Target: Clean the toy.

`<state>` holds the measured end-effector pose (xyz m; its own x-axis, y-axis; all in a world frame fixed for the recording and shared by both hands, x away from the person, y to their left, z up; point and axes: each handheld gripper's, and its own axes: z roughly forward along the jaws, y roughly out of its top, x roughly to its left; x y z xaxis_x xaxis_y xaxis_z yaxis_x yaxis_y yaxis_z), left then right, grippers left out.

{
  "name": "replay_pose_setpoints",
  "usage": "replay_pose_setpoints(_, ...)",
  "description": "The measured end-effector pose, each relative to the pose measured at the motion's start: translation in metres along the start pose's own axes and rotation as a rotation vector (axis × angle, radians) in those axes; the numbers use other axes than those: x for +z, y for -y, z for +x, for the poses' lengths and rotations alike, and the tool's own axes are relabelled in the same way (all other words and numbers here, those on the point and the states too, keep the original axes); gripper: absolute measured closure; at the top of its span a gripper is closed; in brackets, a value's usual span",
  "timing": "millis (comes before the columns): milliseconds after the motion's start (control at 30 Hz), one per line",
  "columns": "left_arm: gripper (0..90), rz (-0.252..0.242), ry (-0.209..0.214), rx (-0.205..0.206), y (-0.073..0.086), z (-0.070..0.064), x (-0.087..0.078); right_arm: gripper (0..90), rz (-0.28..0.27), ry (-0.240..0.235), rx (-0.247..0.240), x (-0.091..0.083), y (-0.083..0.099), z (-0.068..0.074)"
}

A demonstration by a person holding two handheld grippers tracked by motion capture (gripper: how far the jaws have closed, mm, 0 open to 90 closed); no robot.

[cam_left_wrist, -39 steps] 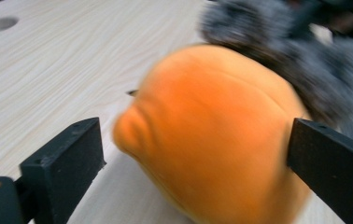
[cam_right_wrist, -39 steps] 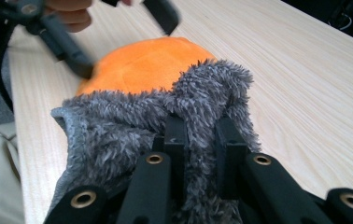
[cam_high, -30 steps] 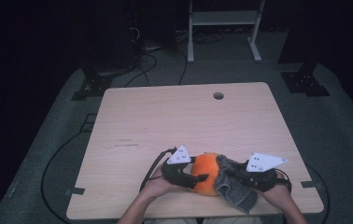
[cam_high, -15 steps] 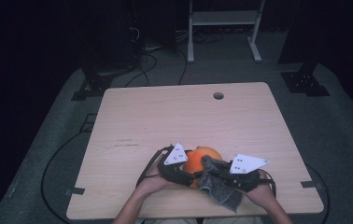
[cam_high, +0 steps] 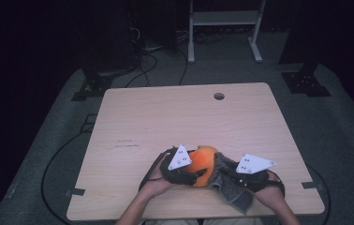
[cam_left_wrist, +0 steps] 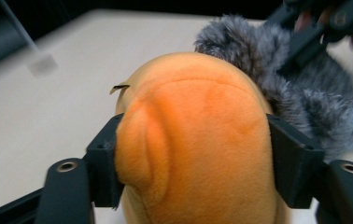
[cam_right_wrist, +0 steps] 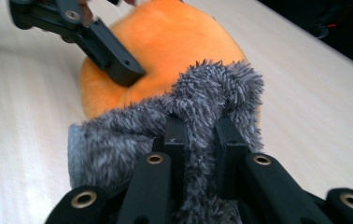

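the left claw (cam_left_wrist: 191, 154) clamps the orange plush (cam_left_wrist: 198, 140) at the counter's (cam_high: 175, 117) 6 o'clock edge; the right claw (cam_right_wrist: 198, 135), nearly closed, pinches the grey cloth (cam_right_wrist: 202, 93), draped at the plush's 4 o'clock, touching it.

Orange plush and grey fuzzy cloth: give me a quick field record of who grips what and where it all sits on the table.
orange plush: clamped between the left gripper jaws, one on each side
grey fuzzy cloth: fold pinched by the right gripper, draped against the plush
contact: cloth touches the plush's side
location: near edge of the wooden table, middle
left gripper state: shut on plush
right gripper state: shut on cloth
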<state>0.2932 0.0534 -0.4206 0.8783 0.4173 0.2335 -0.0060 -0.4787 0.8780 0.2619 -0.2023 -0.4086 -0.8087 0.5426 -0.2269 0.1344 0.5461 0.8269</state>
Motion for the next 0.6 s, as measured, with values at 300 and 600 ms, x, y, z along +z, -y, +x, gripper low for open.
replay_pose_setpoints(300, 20.4, 0.014, 0.130, -0.135, 0.013, 0.012, -0.002, 77.6, -0.099, -0.086, 0.033, 0.013, -0.004, 0.005)
replay_pose_setpoints(600, 30.5, 0.038, 0.169, -0.129, 0.027, 0.016, -0.010, 77.5, -0.052, -0.067, 0.190, 0.017, 0.026, -0.027)
